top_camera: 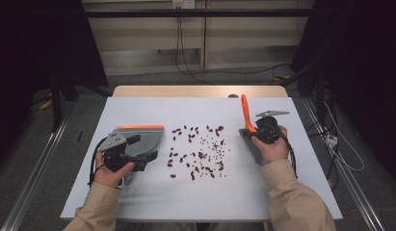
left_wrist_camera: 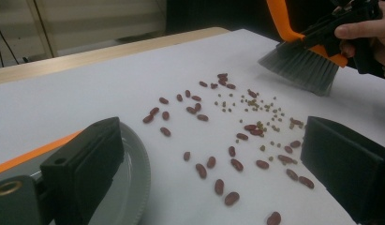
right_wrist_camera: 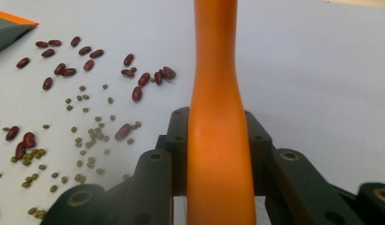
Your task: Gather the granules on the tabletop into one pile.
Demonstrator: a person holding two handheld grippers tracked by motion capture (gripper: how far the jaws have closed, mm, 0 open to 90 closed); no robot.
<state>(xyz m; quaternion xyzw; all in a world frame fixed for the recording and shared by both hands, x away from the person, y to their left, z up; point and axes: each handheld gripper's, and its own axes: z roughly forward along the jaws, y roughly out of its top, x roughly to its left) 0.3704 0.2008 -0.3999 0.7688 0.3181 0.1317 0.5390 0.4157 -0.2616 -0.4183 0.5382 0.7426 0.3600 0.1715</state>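
On the left of the white tabletop (top_camera: 152, 202), the left gripper (top_camera: 119, 153) sits in the person's left hand and holds the grey plastic dustpan with an orange back edge (top_camera: 145, 139). In the left gripper view one black jaw lies against the dustpan's grey surface (left_wrist_camera: 134, 173) while the other stands well apart at the right, so whether the pads press on the pan cannot be told from these pictures. The dustpan lies flat near the left side, its orange edge toward the far side and its curved open lip facing right, toward the spill.

In the middle lies a scatter of dark red kidney beans (top_camera: 198, 154), mixed on its right part with small green mung beans (left_wrist_camera: 255, 105); all are loose on the tabletop, apart from the pan's lip.

On the right, the right gripper (top_camera: 263, 132) is clamped narrow around the orange handle of a small hand brush (right_wrist_camera: 218, 140). The handle's long axis runs from the gripper up and away toward the far edge, tilting slightly left in the high view (top_camera: 246, 113). The grey bristles (left_wrist_camera: 300, 70) point down toward the tabletop, just right of the beans.
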